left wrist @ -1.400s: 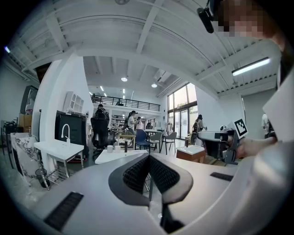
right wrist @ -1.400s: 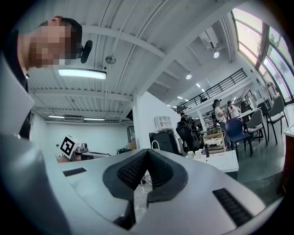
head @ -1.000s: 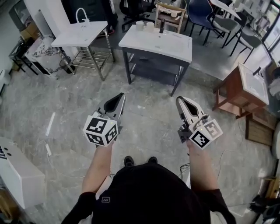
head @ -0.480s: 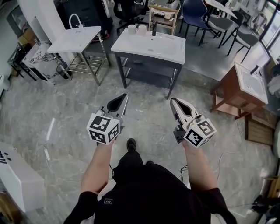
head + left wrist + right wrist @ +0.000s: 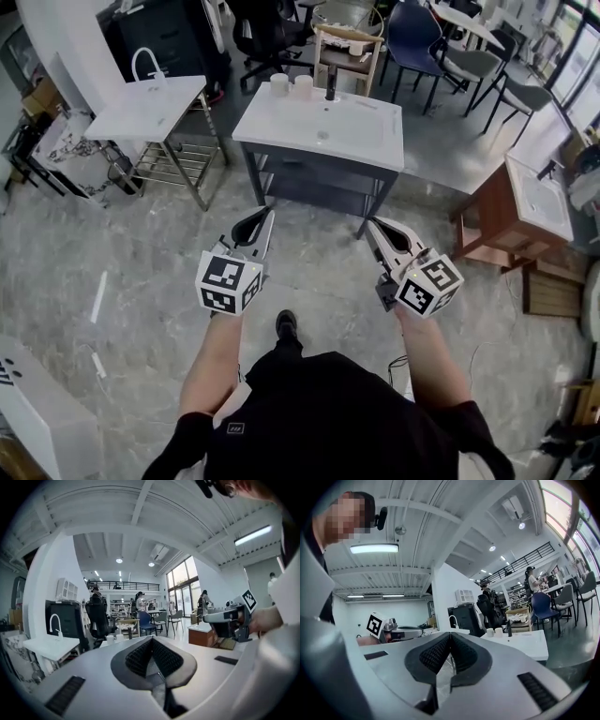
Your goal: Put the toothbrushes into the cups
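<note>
The left gripper (image 5: 266, 216) is held fully closed: in the left gripper view its ribbed pads (image 5: 140, 656) are seen pressed together with nothing between them. The right gripper (image 5: 371, 223) is likewise closed and empty, as is shown in the right gripper view. Both are held in the air at the middle of the head view, above the grey floor (image 5: 141, 253), and nothing is touched by either.

Two white cups (image 5: 278, 84) are stood side by side at the far edge of a white washbasin table (image 5: 375, 141) at the upper centre, well apart from both grippers. No toothbrushes can be made out in any view.

The floor and a dark shoe (image 5: 287, 324) are shown only in the head view. The ceiling lights (image 5: 374, 548) and distant people are shown only in the gripper views, where each gripper is also seen from the other's side.
</note>
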A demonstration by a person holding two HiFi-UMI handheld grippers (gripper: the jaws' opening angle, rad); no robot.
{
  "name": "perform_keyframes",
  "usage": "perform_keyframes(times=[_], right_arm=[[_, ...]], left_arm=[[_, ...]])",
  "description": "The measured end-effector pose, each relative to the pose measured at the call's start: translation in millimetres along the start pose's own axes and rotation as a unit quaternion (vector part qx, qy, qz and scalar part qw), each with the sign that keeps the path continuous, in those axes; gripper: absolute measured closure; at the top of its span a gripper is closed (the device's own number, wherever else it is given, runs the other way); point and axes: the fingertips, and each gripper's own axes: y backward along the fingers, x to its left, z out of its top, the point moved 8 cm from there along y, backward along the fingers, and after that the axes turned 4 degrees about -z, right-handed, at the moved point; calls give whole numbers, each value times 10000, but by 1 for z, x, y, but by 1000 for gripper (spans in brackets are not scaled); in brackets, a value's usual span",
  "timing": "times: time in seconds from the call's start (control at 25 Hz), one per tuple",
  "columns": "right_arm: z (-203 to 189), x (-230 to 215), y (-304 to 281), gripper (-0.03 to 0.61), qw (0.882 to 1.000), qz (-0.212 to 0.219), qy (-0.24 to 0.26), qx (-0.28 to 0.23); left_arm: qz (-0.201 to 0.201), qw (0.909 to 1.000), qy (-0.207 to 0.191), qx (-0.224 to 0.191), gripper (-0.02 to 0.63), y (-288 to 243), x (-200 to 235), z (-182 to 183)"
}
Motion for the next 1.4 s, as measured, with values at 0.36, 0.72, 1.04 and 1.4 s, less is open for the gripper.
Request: perform_keyframes(times=[0.36,0.72,1.04,1.4], right_arm=[[27,-16,-144,551,10000,-13,-15,73],[0,-60,-196,551,9983,-101,-478,307],[4,-149,-257,551,9942,117,-1053,156],[36,-283,-310,551,9925,1,-1217,113]], left_arm=[[-288,9992,269,-77,609,-60,136,11],[-502,9972,534,126,609,-114,177,-9],[-633,9957,587,338,609,-210,211,-4],[-762,9952,462,401,609,-353,236,29]])
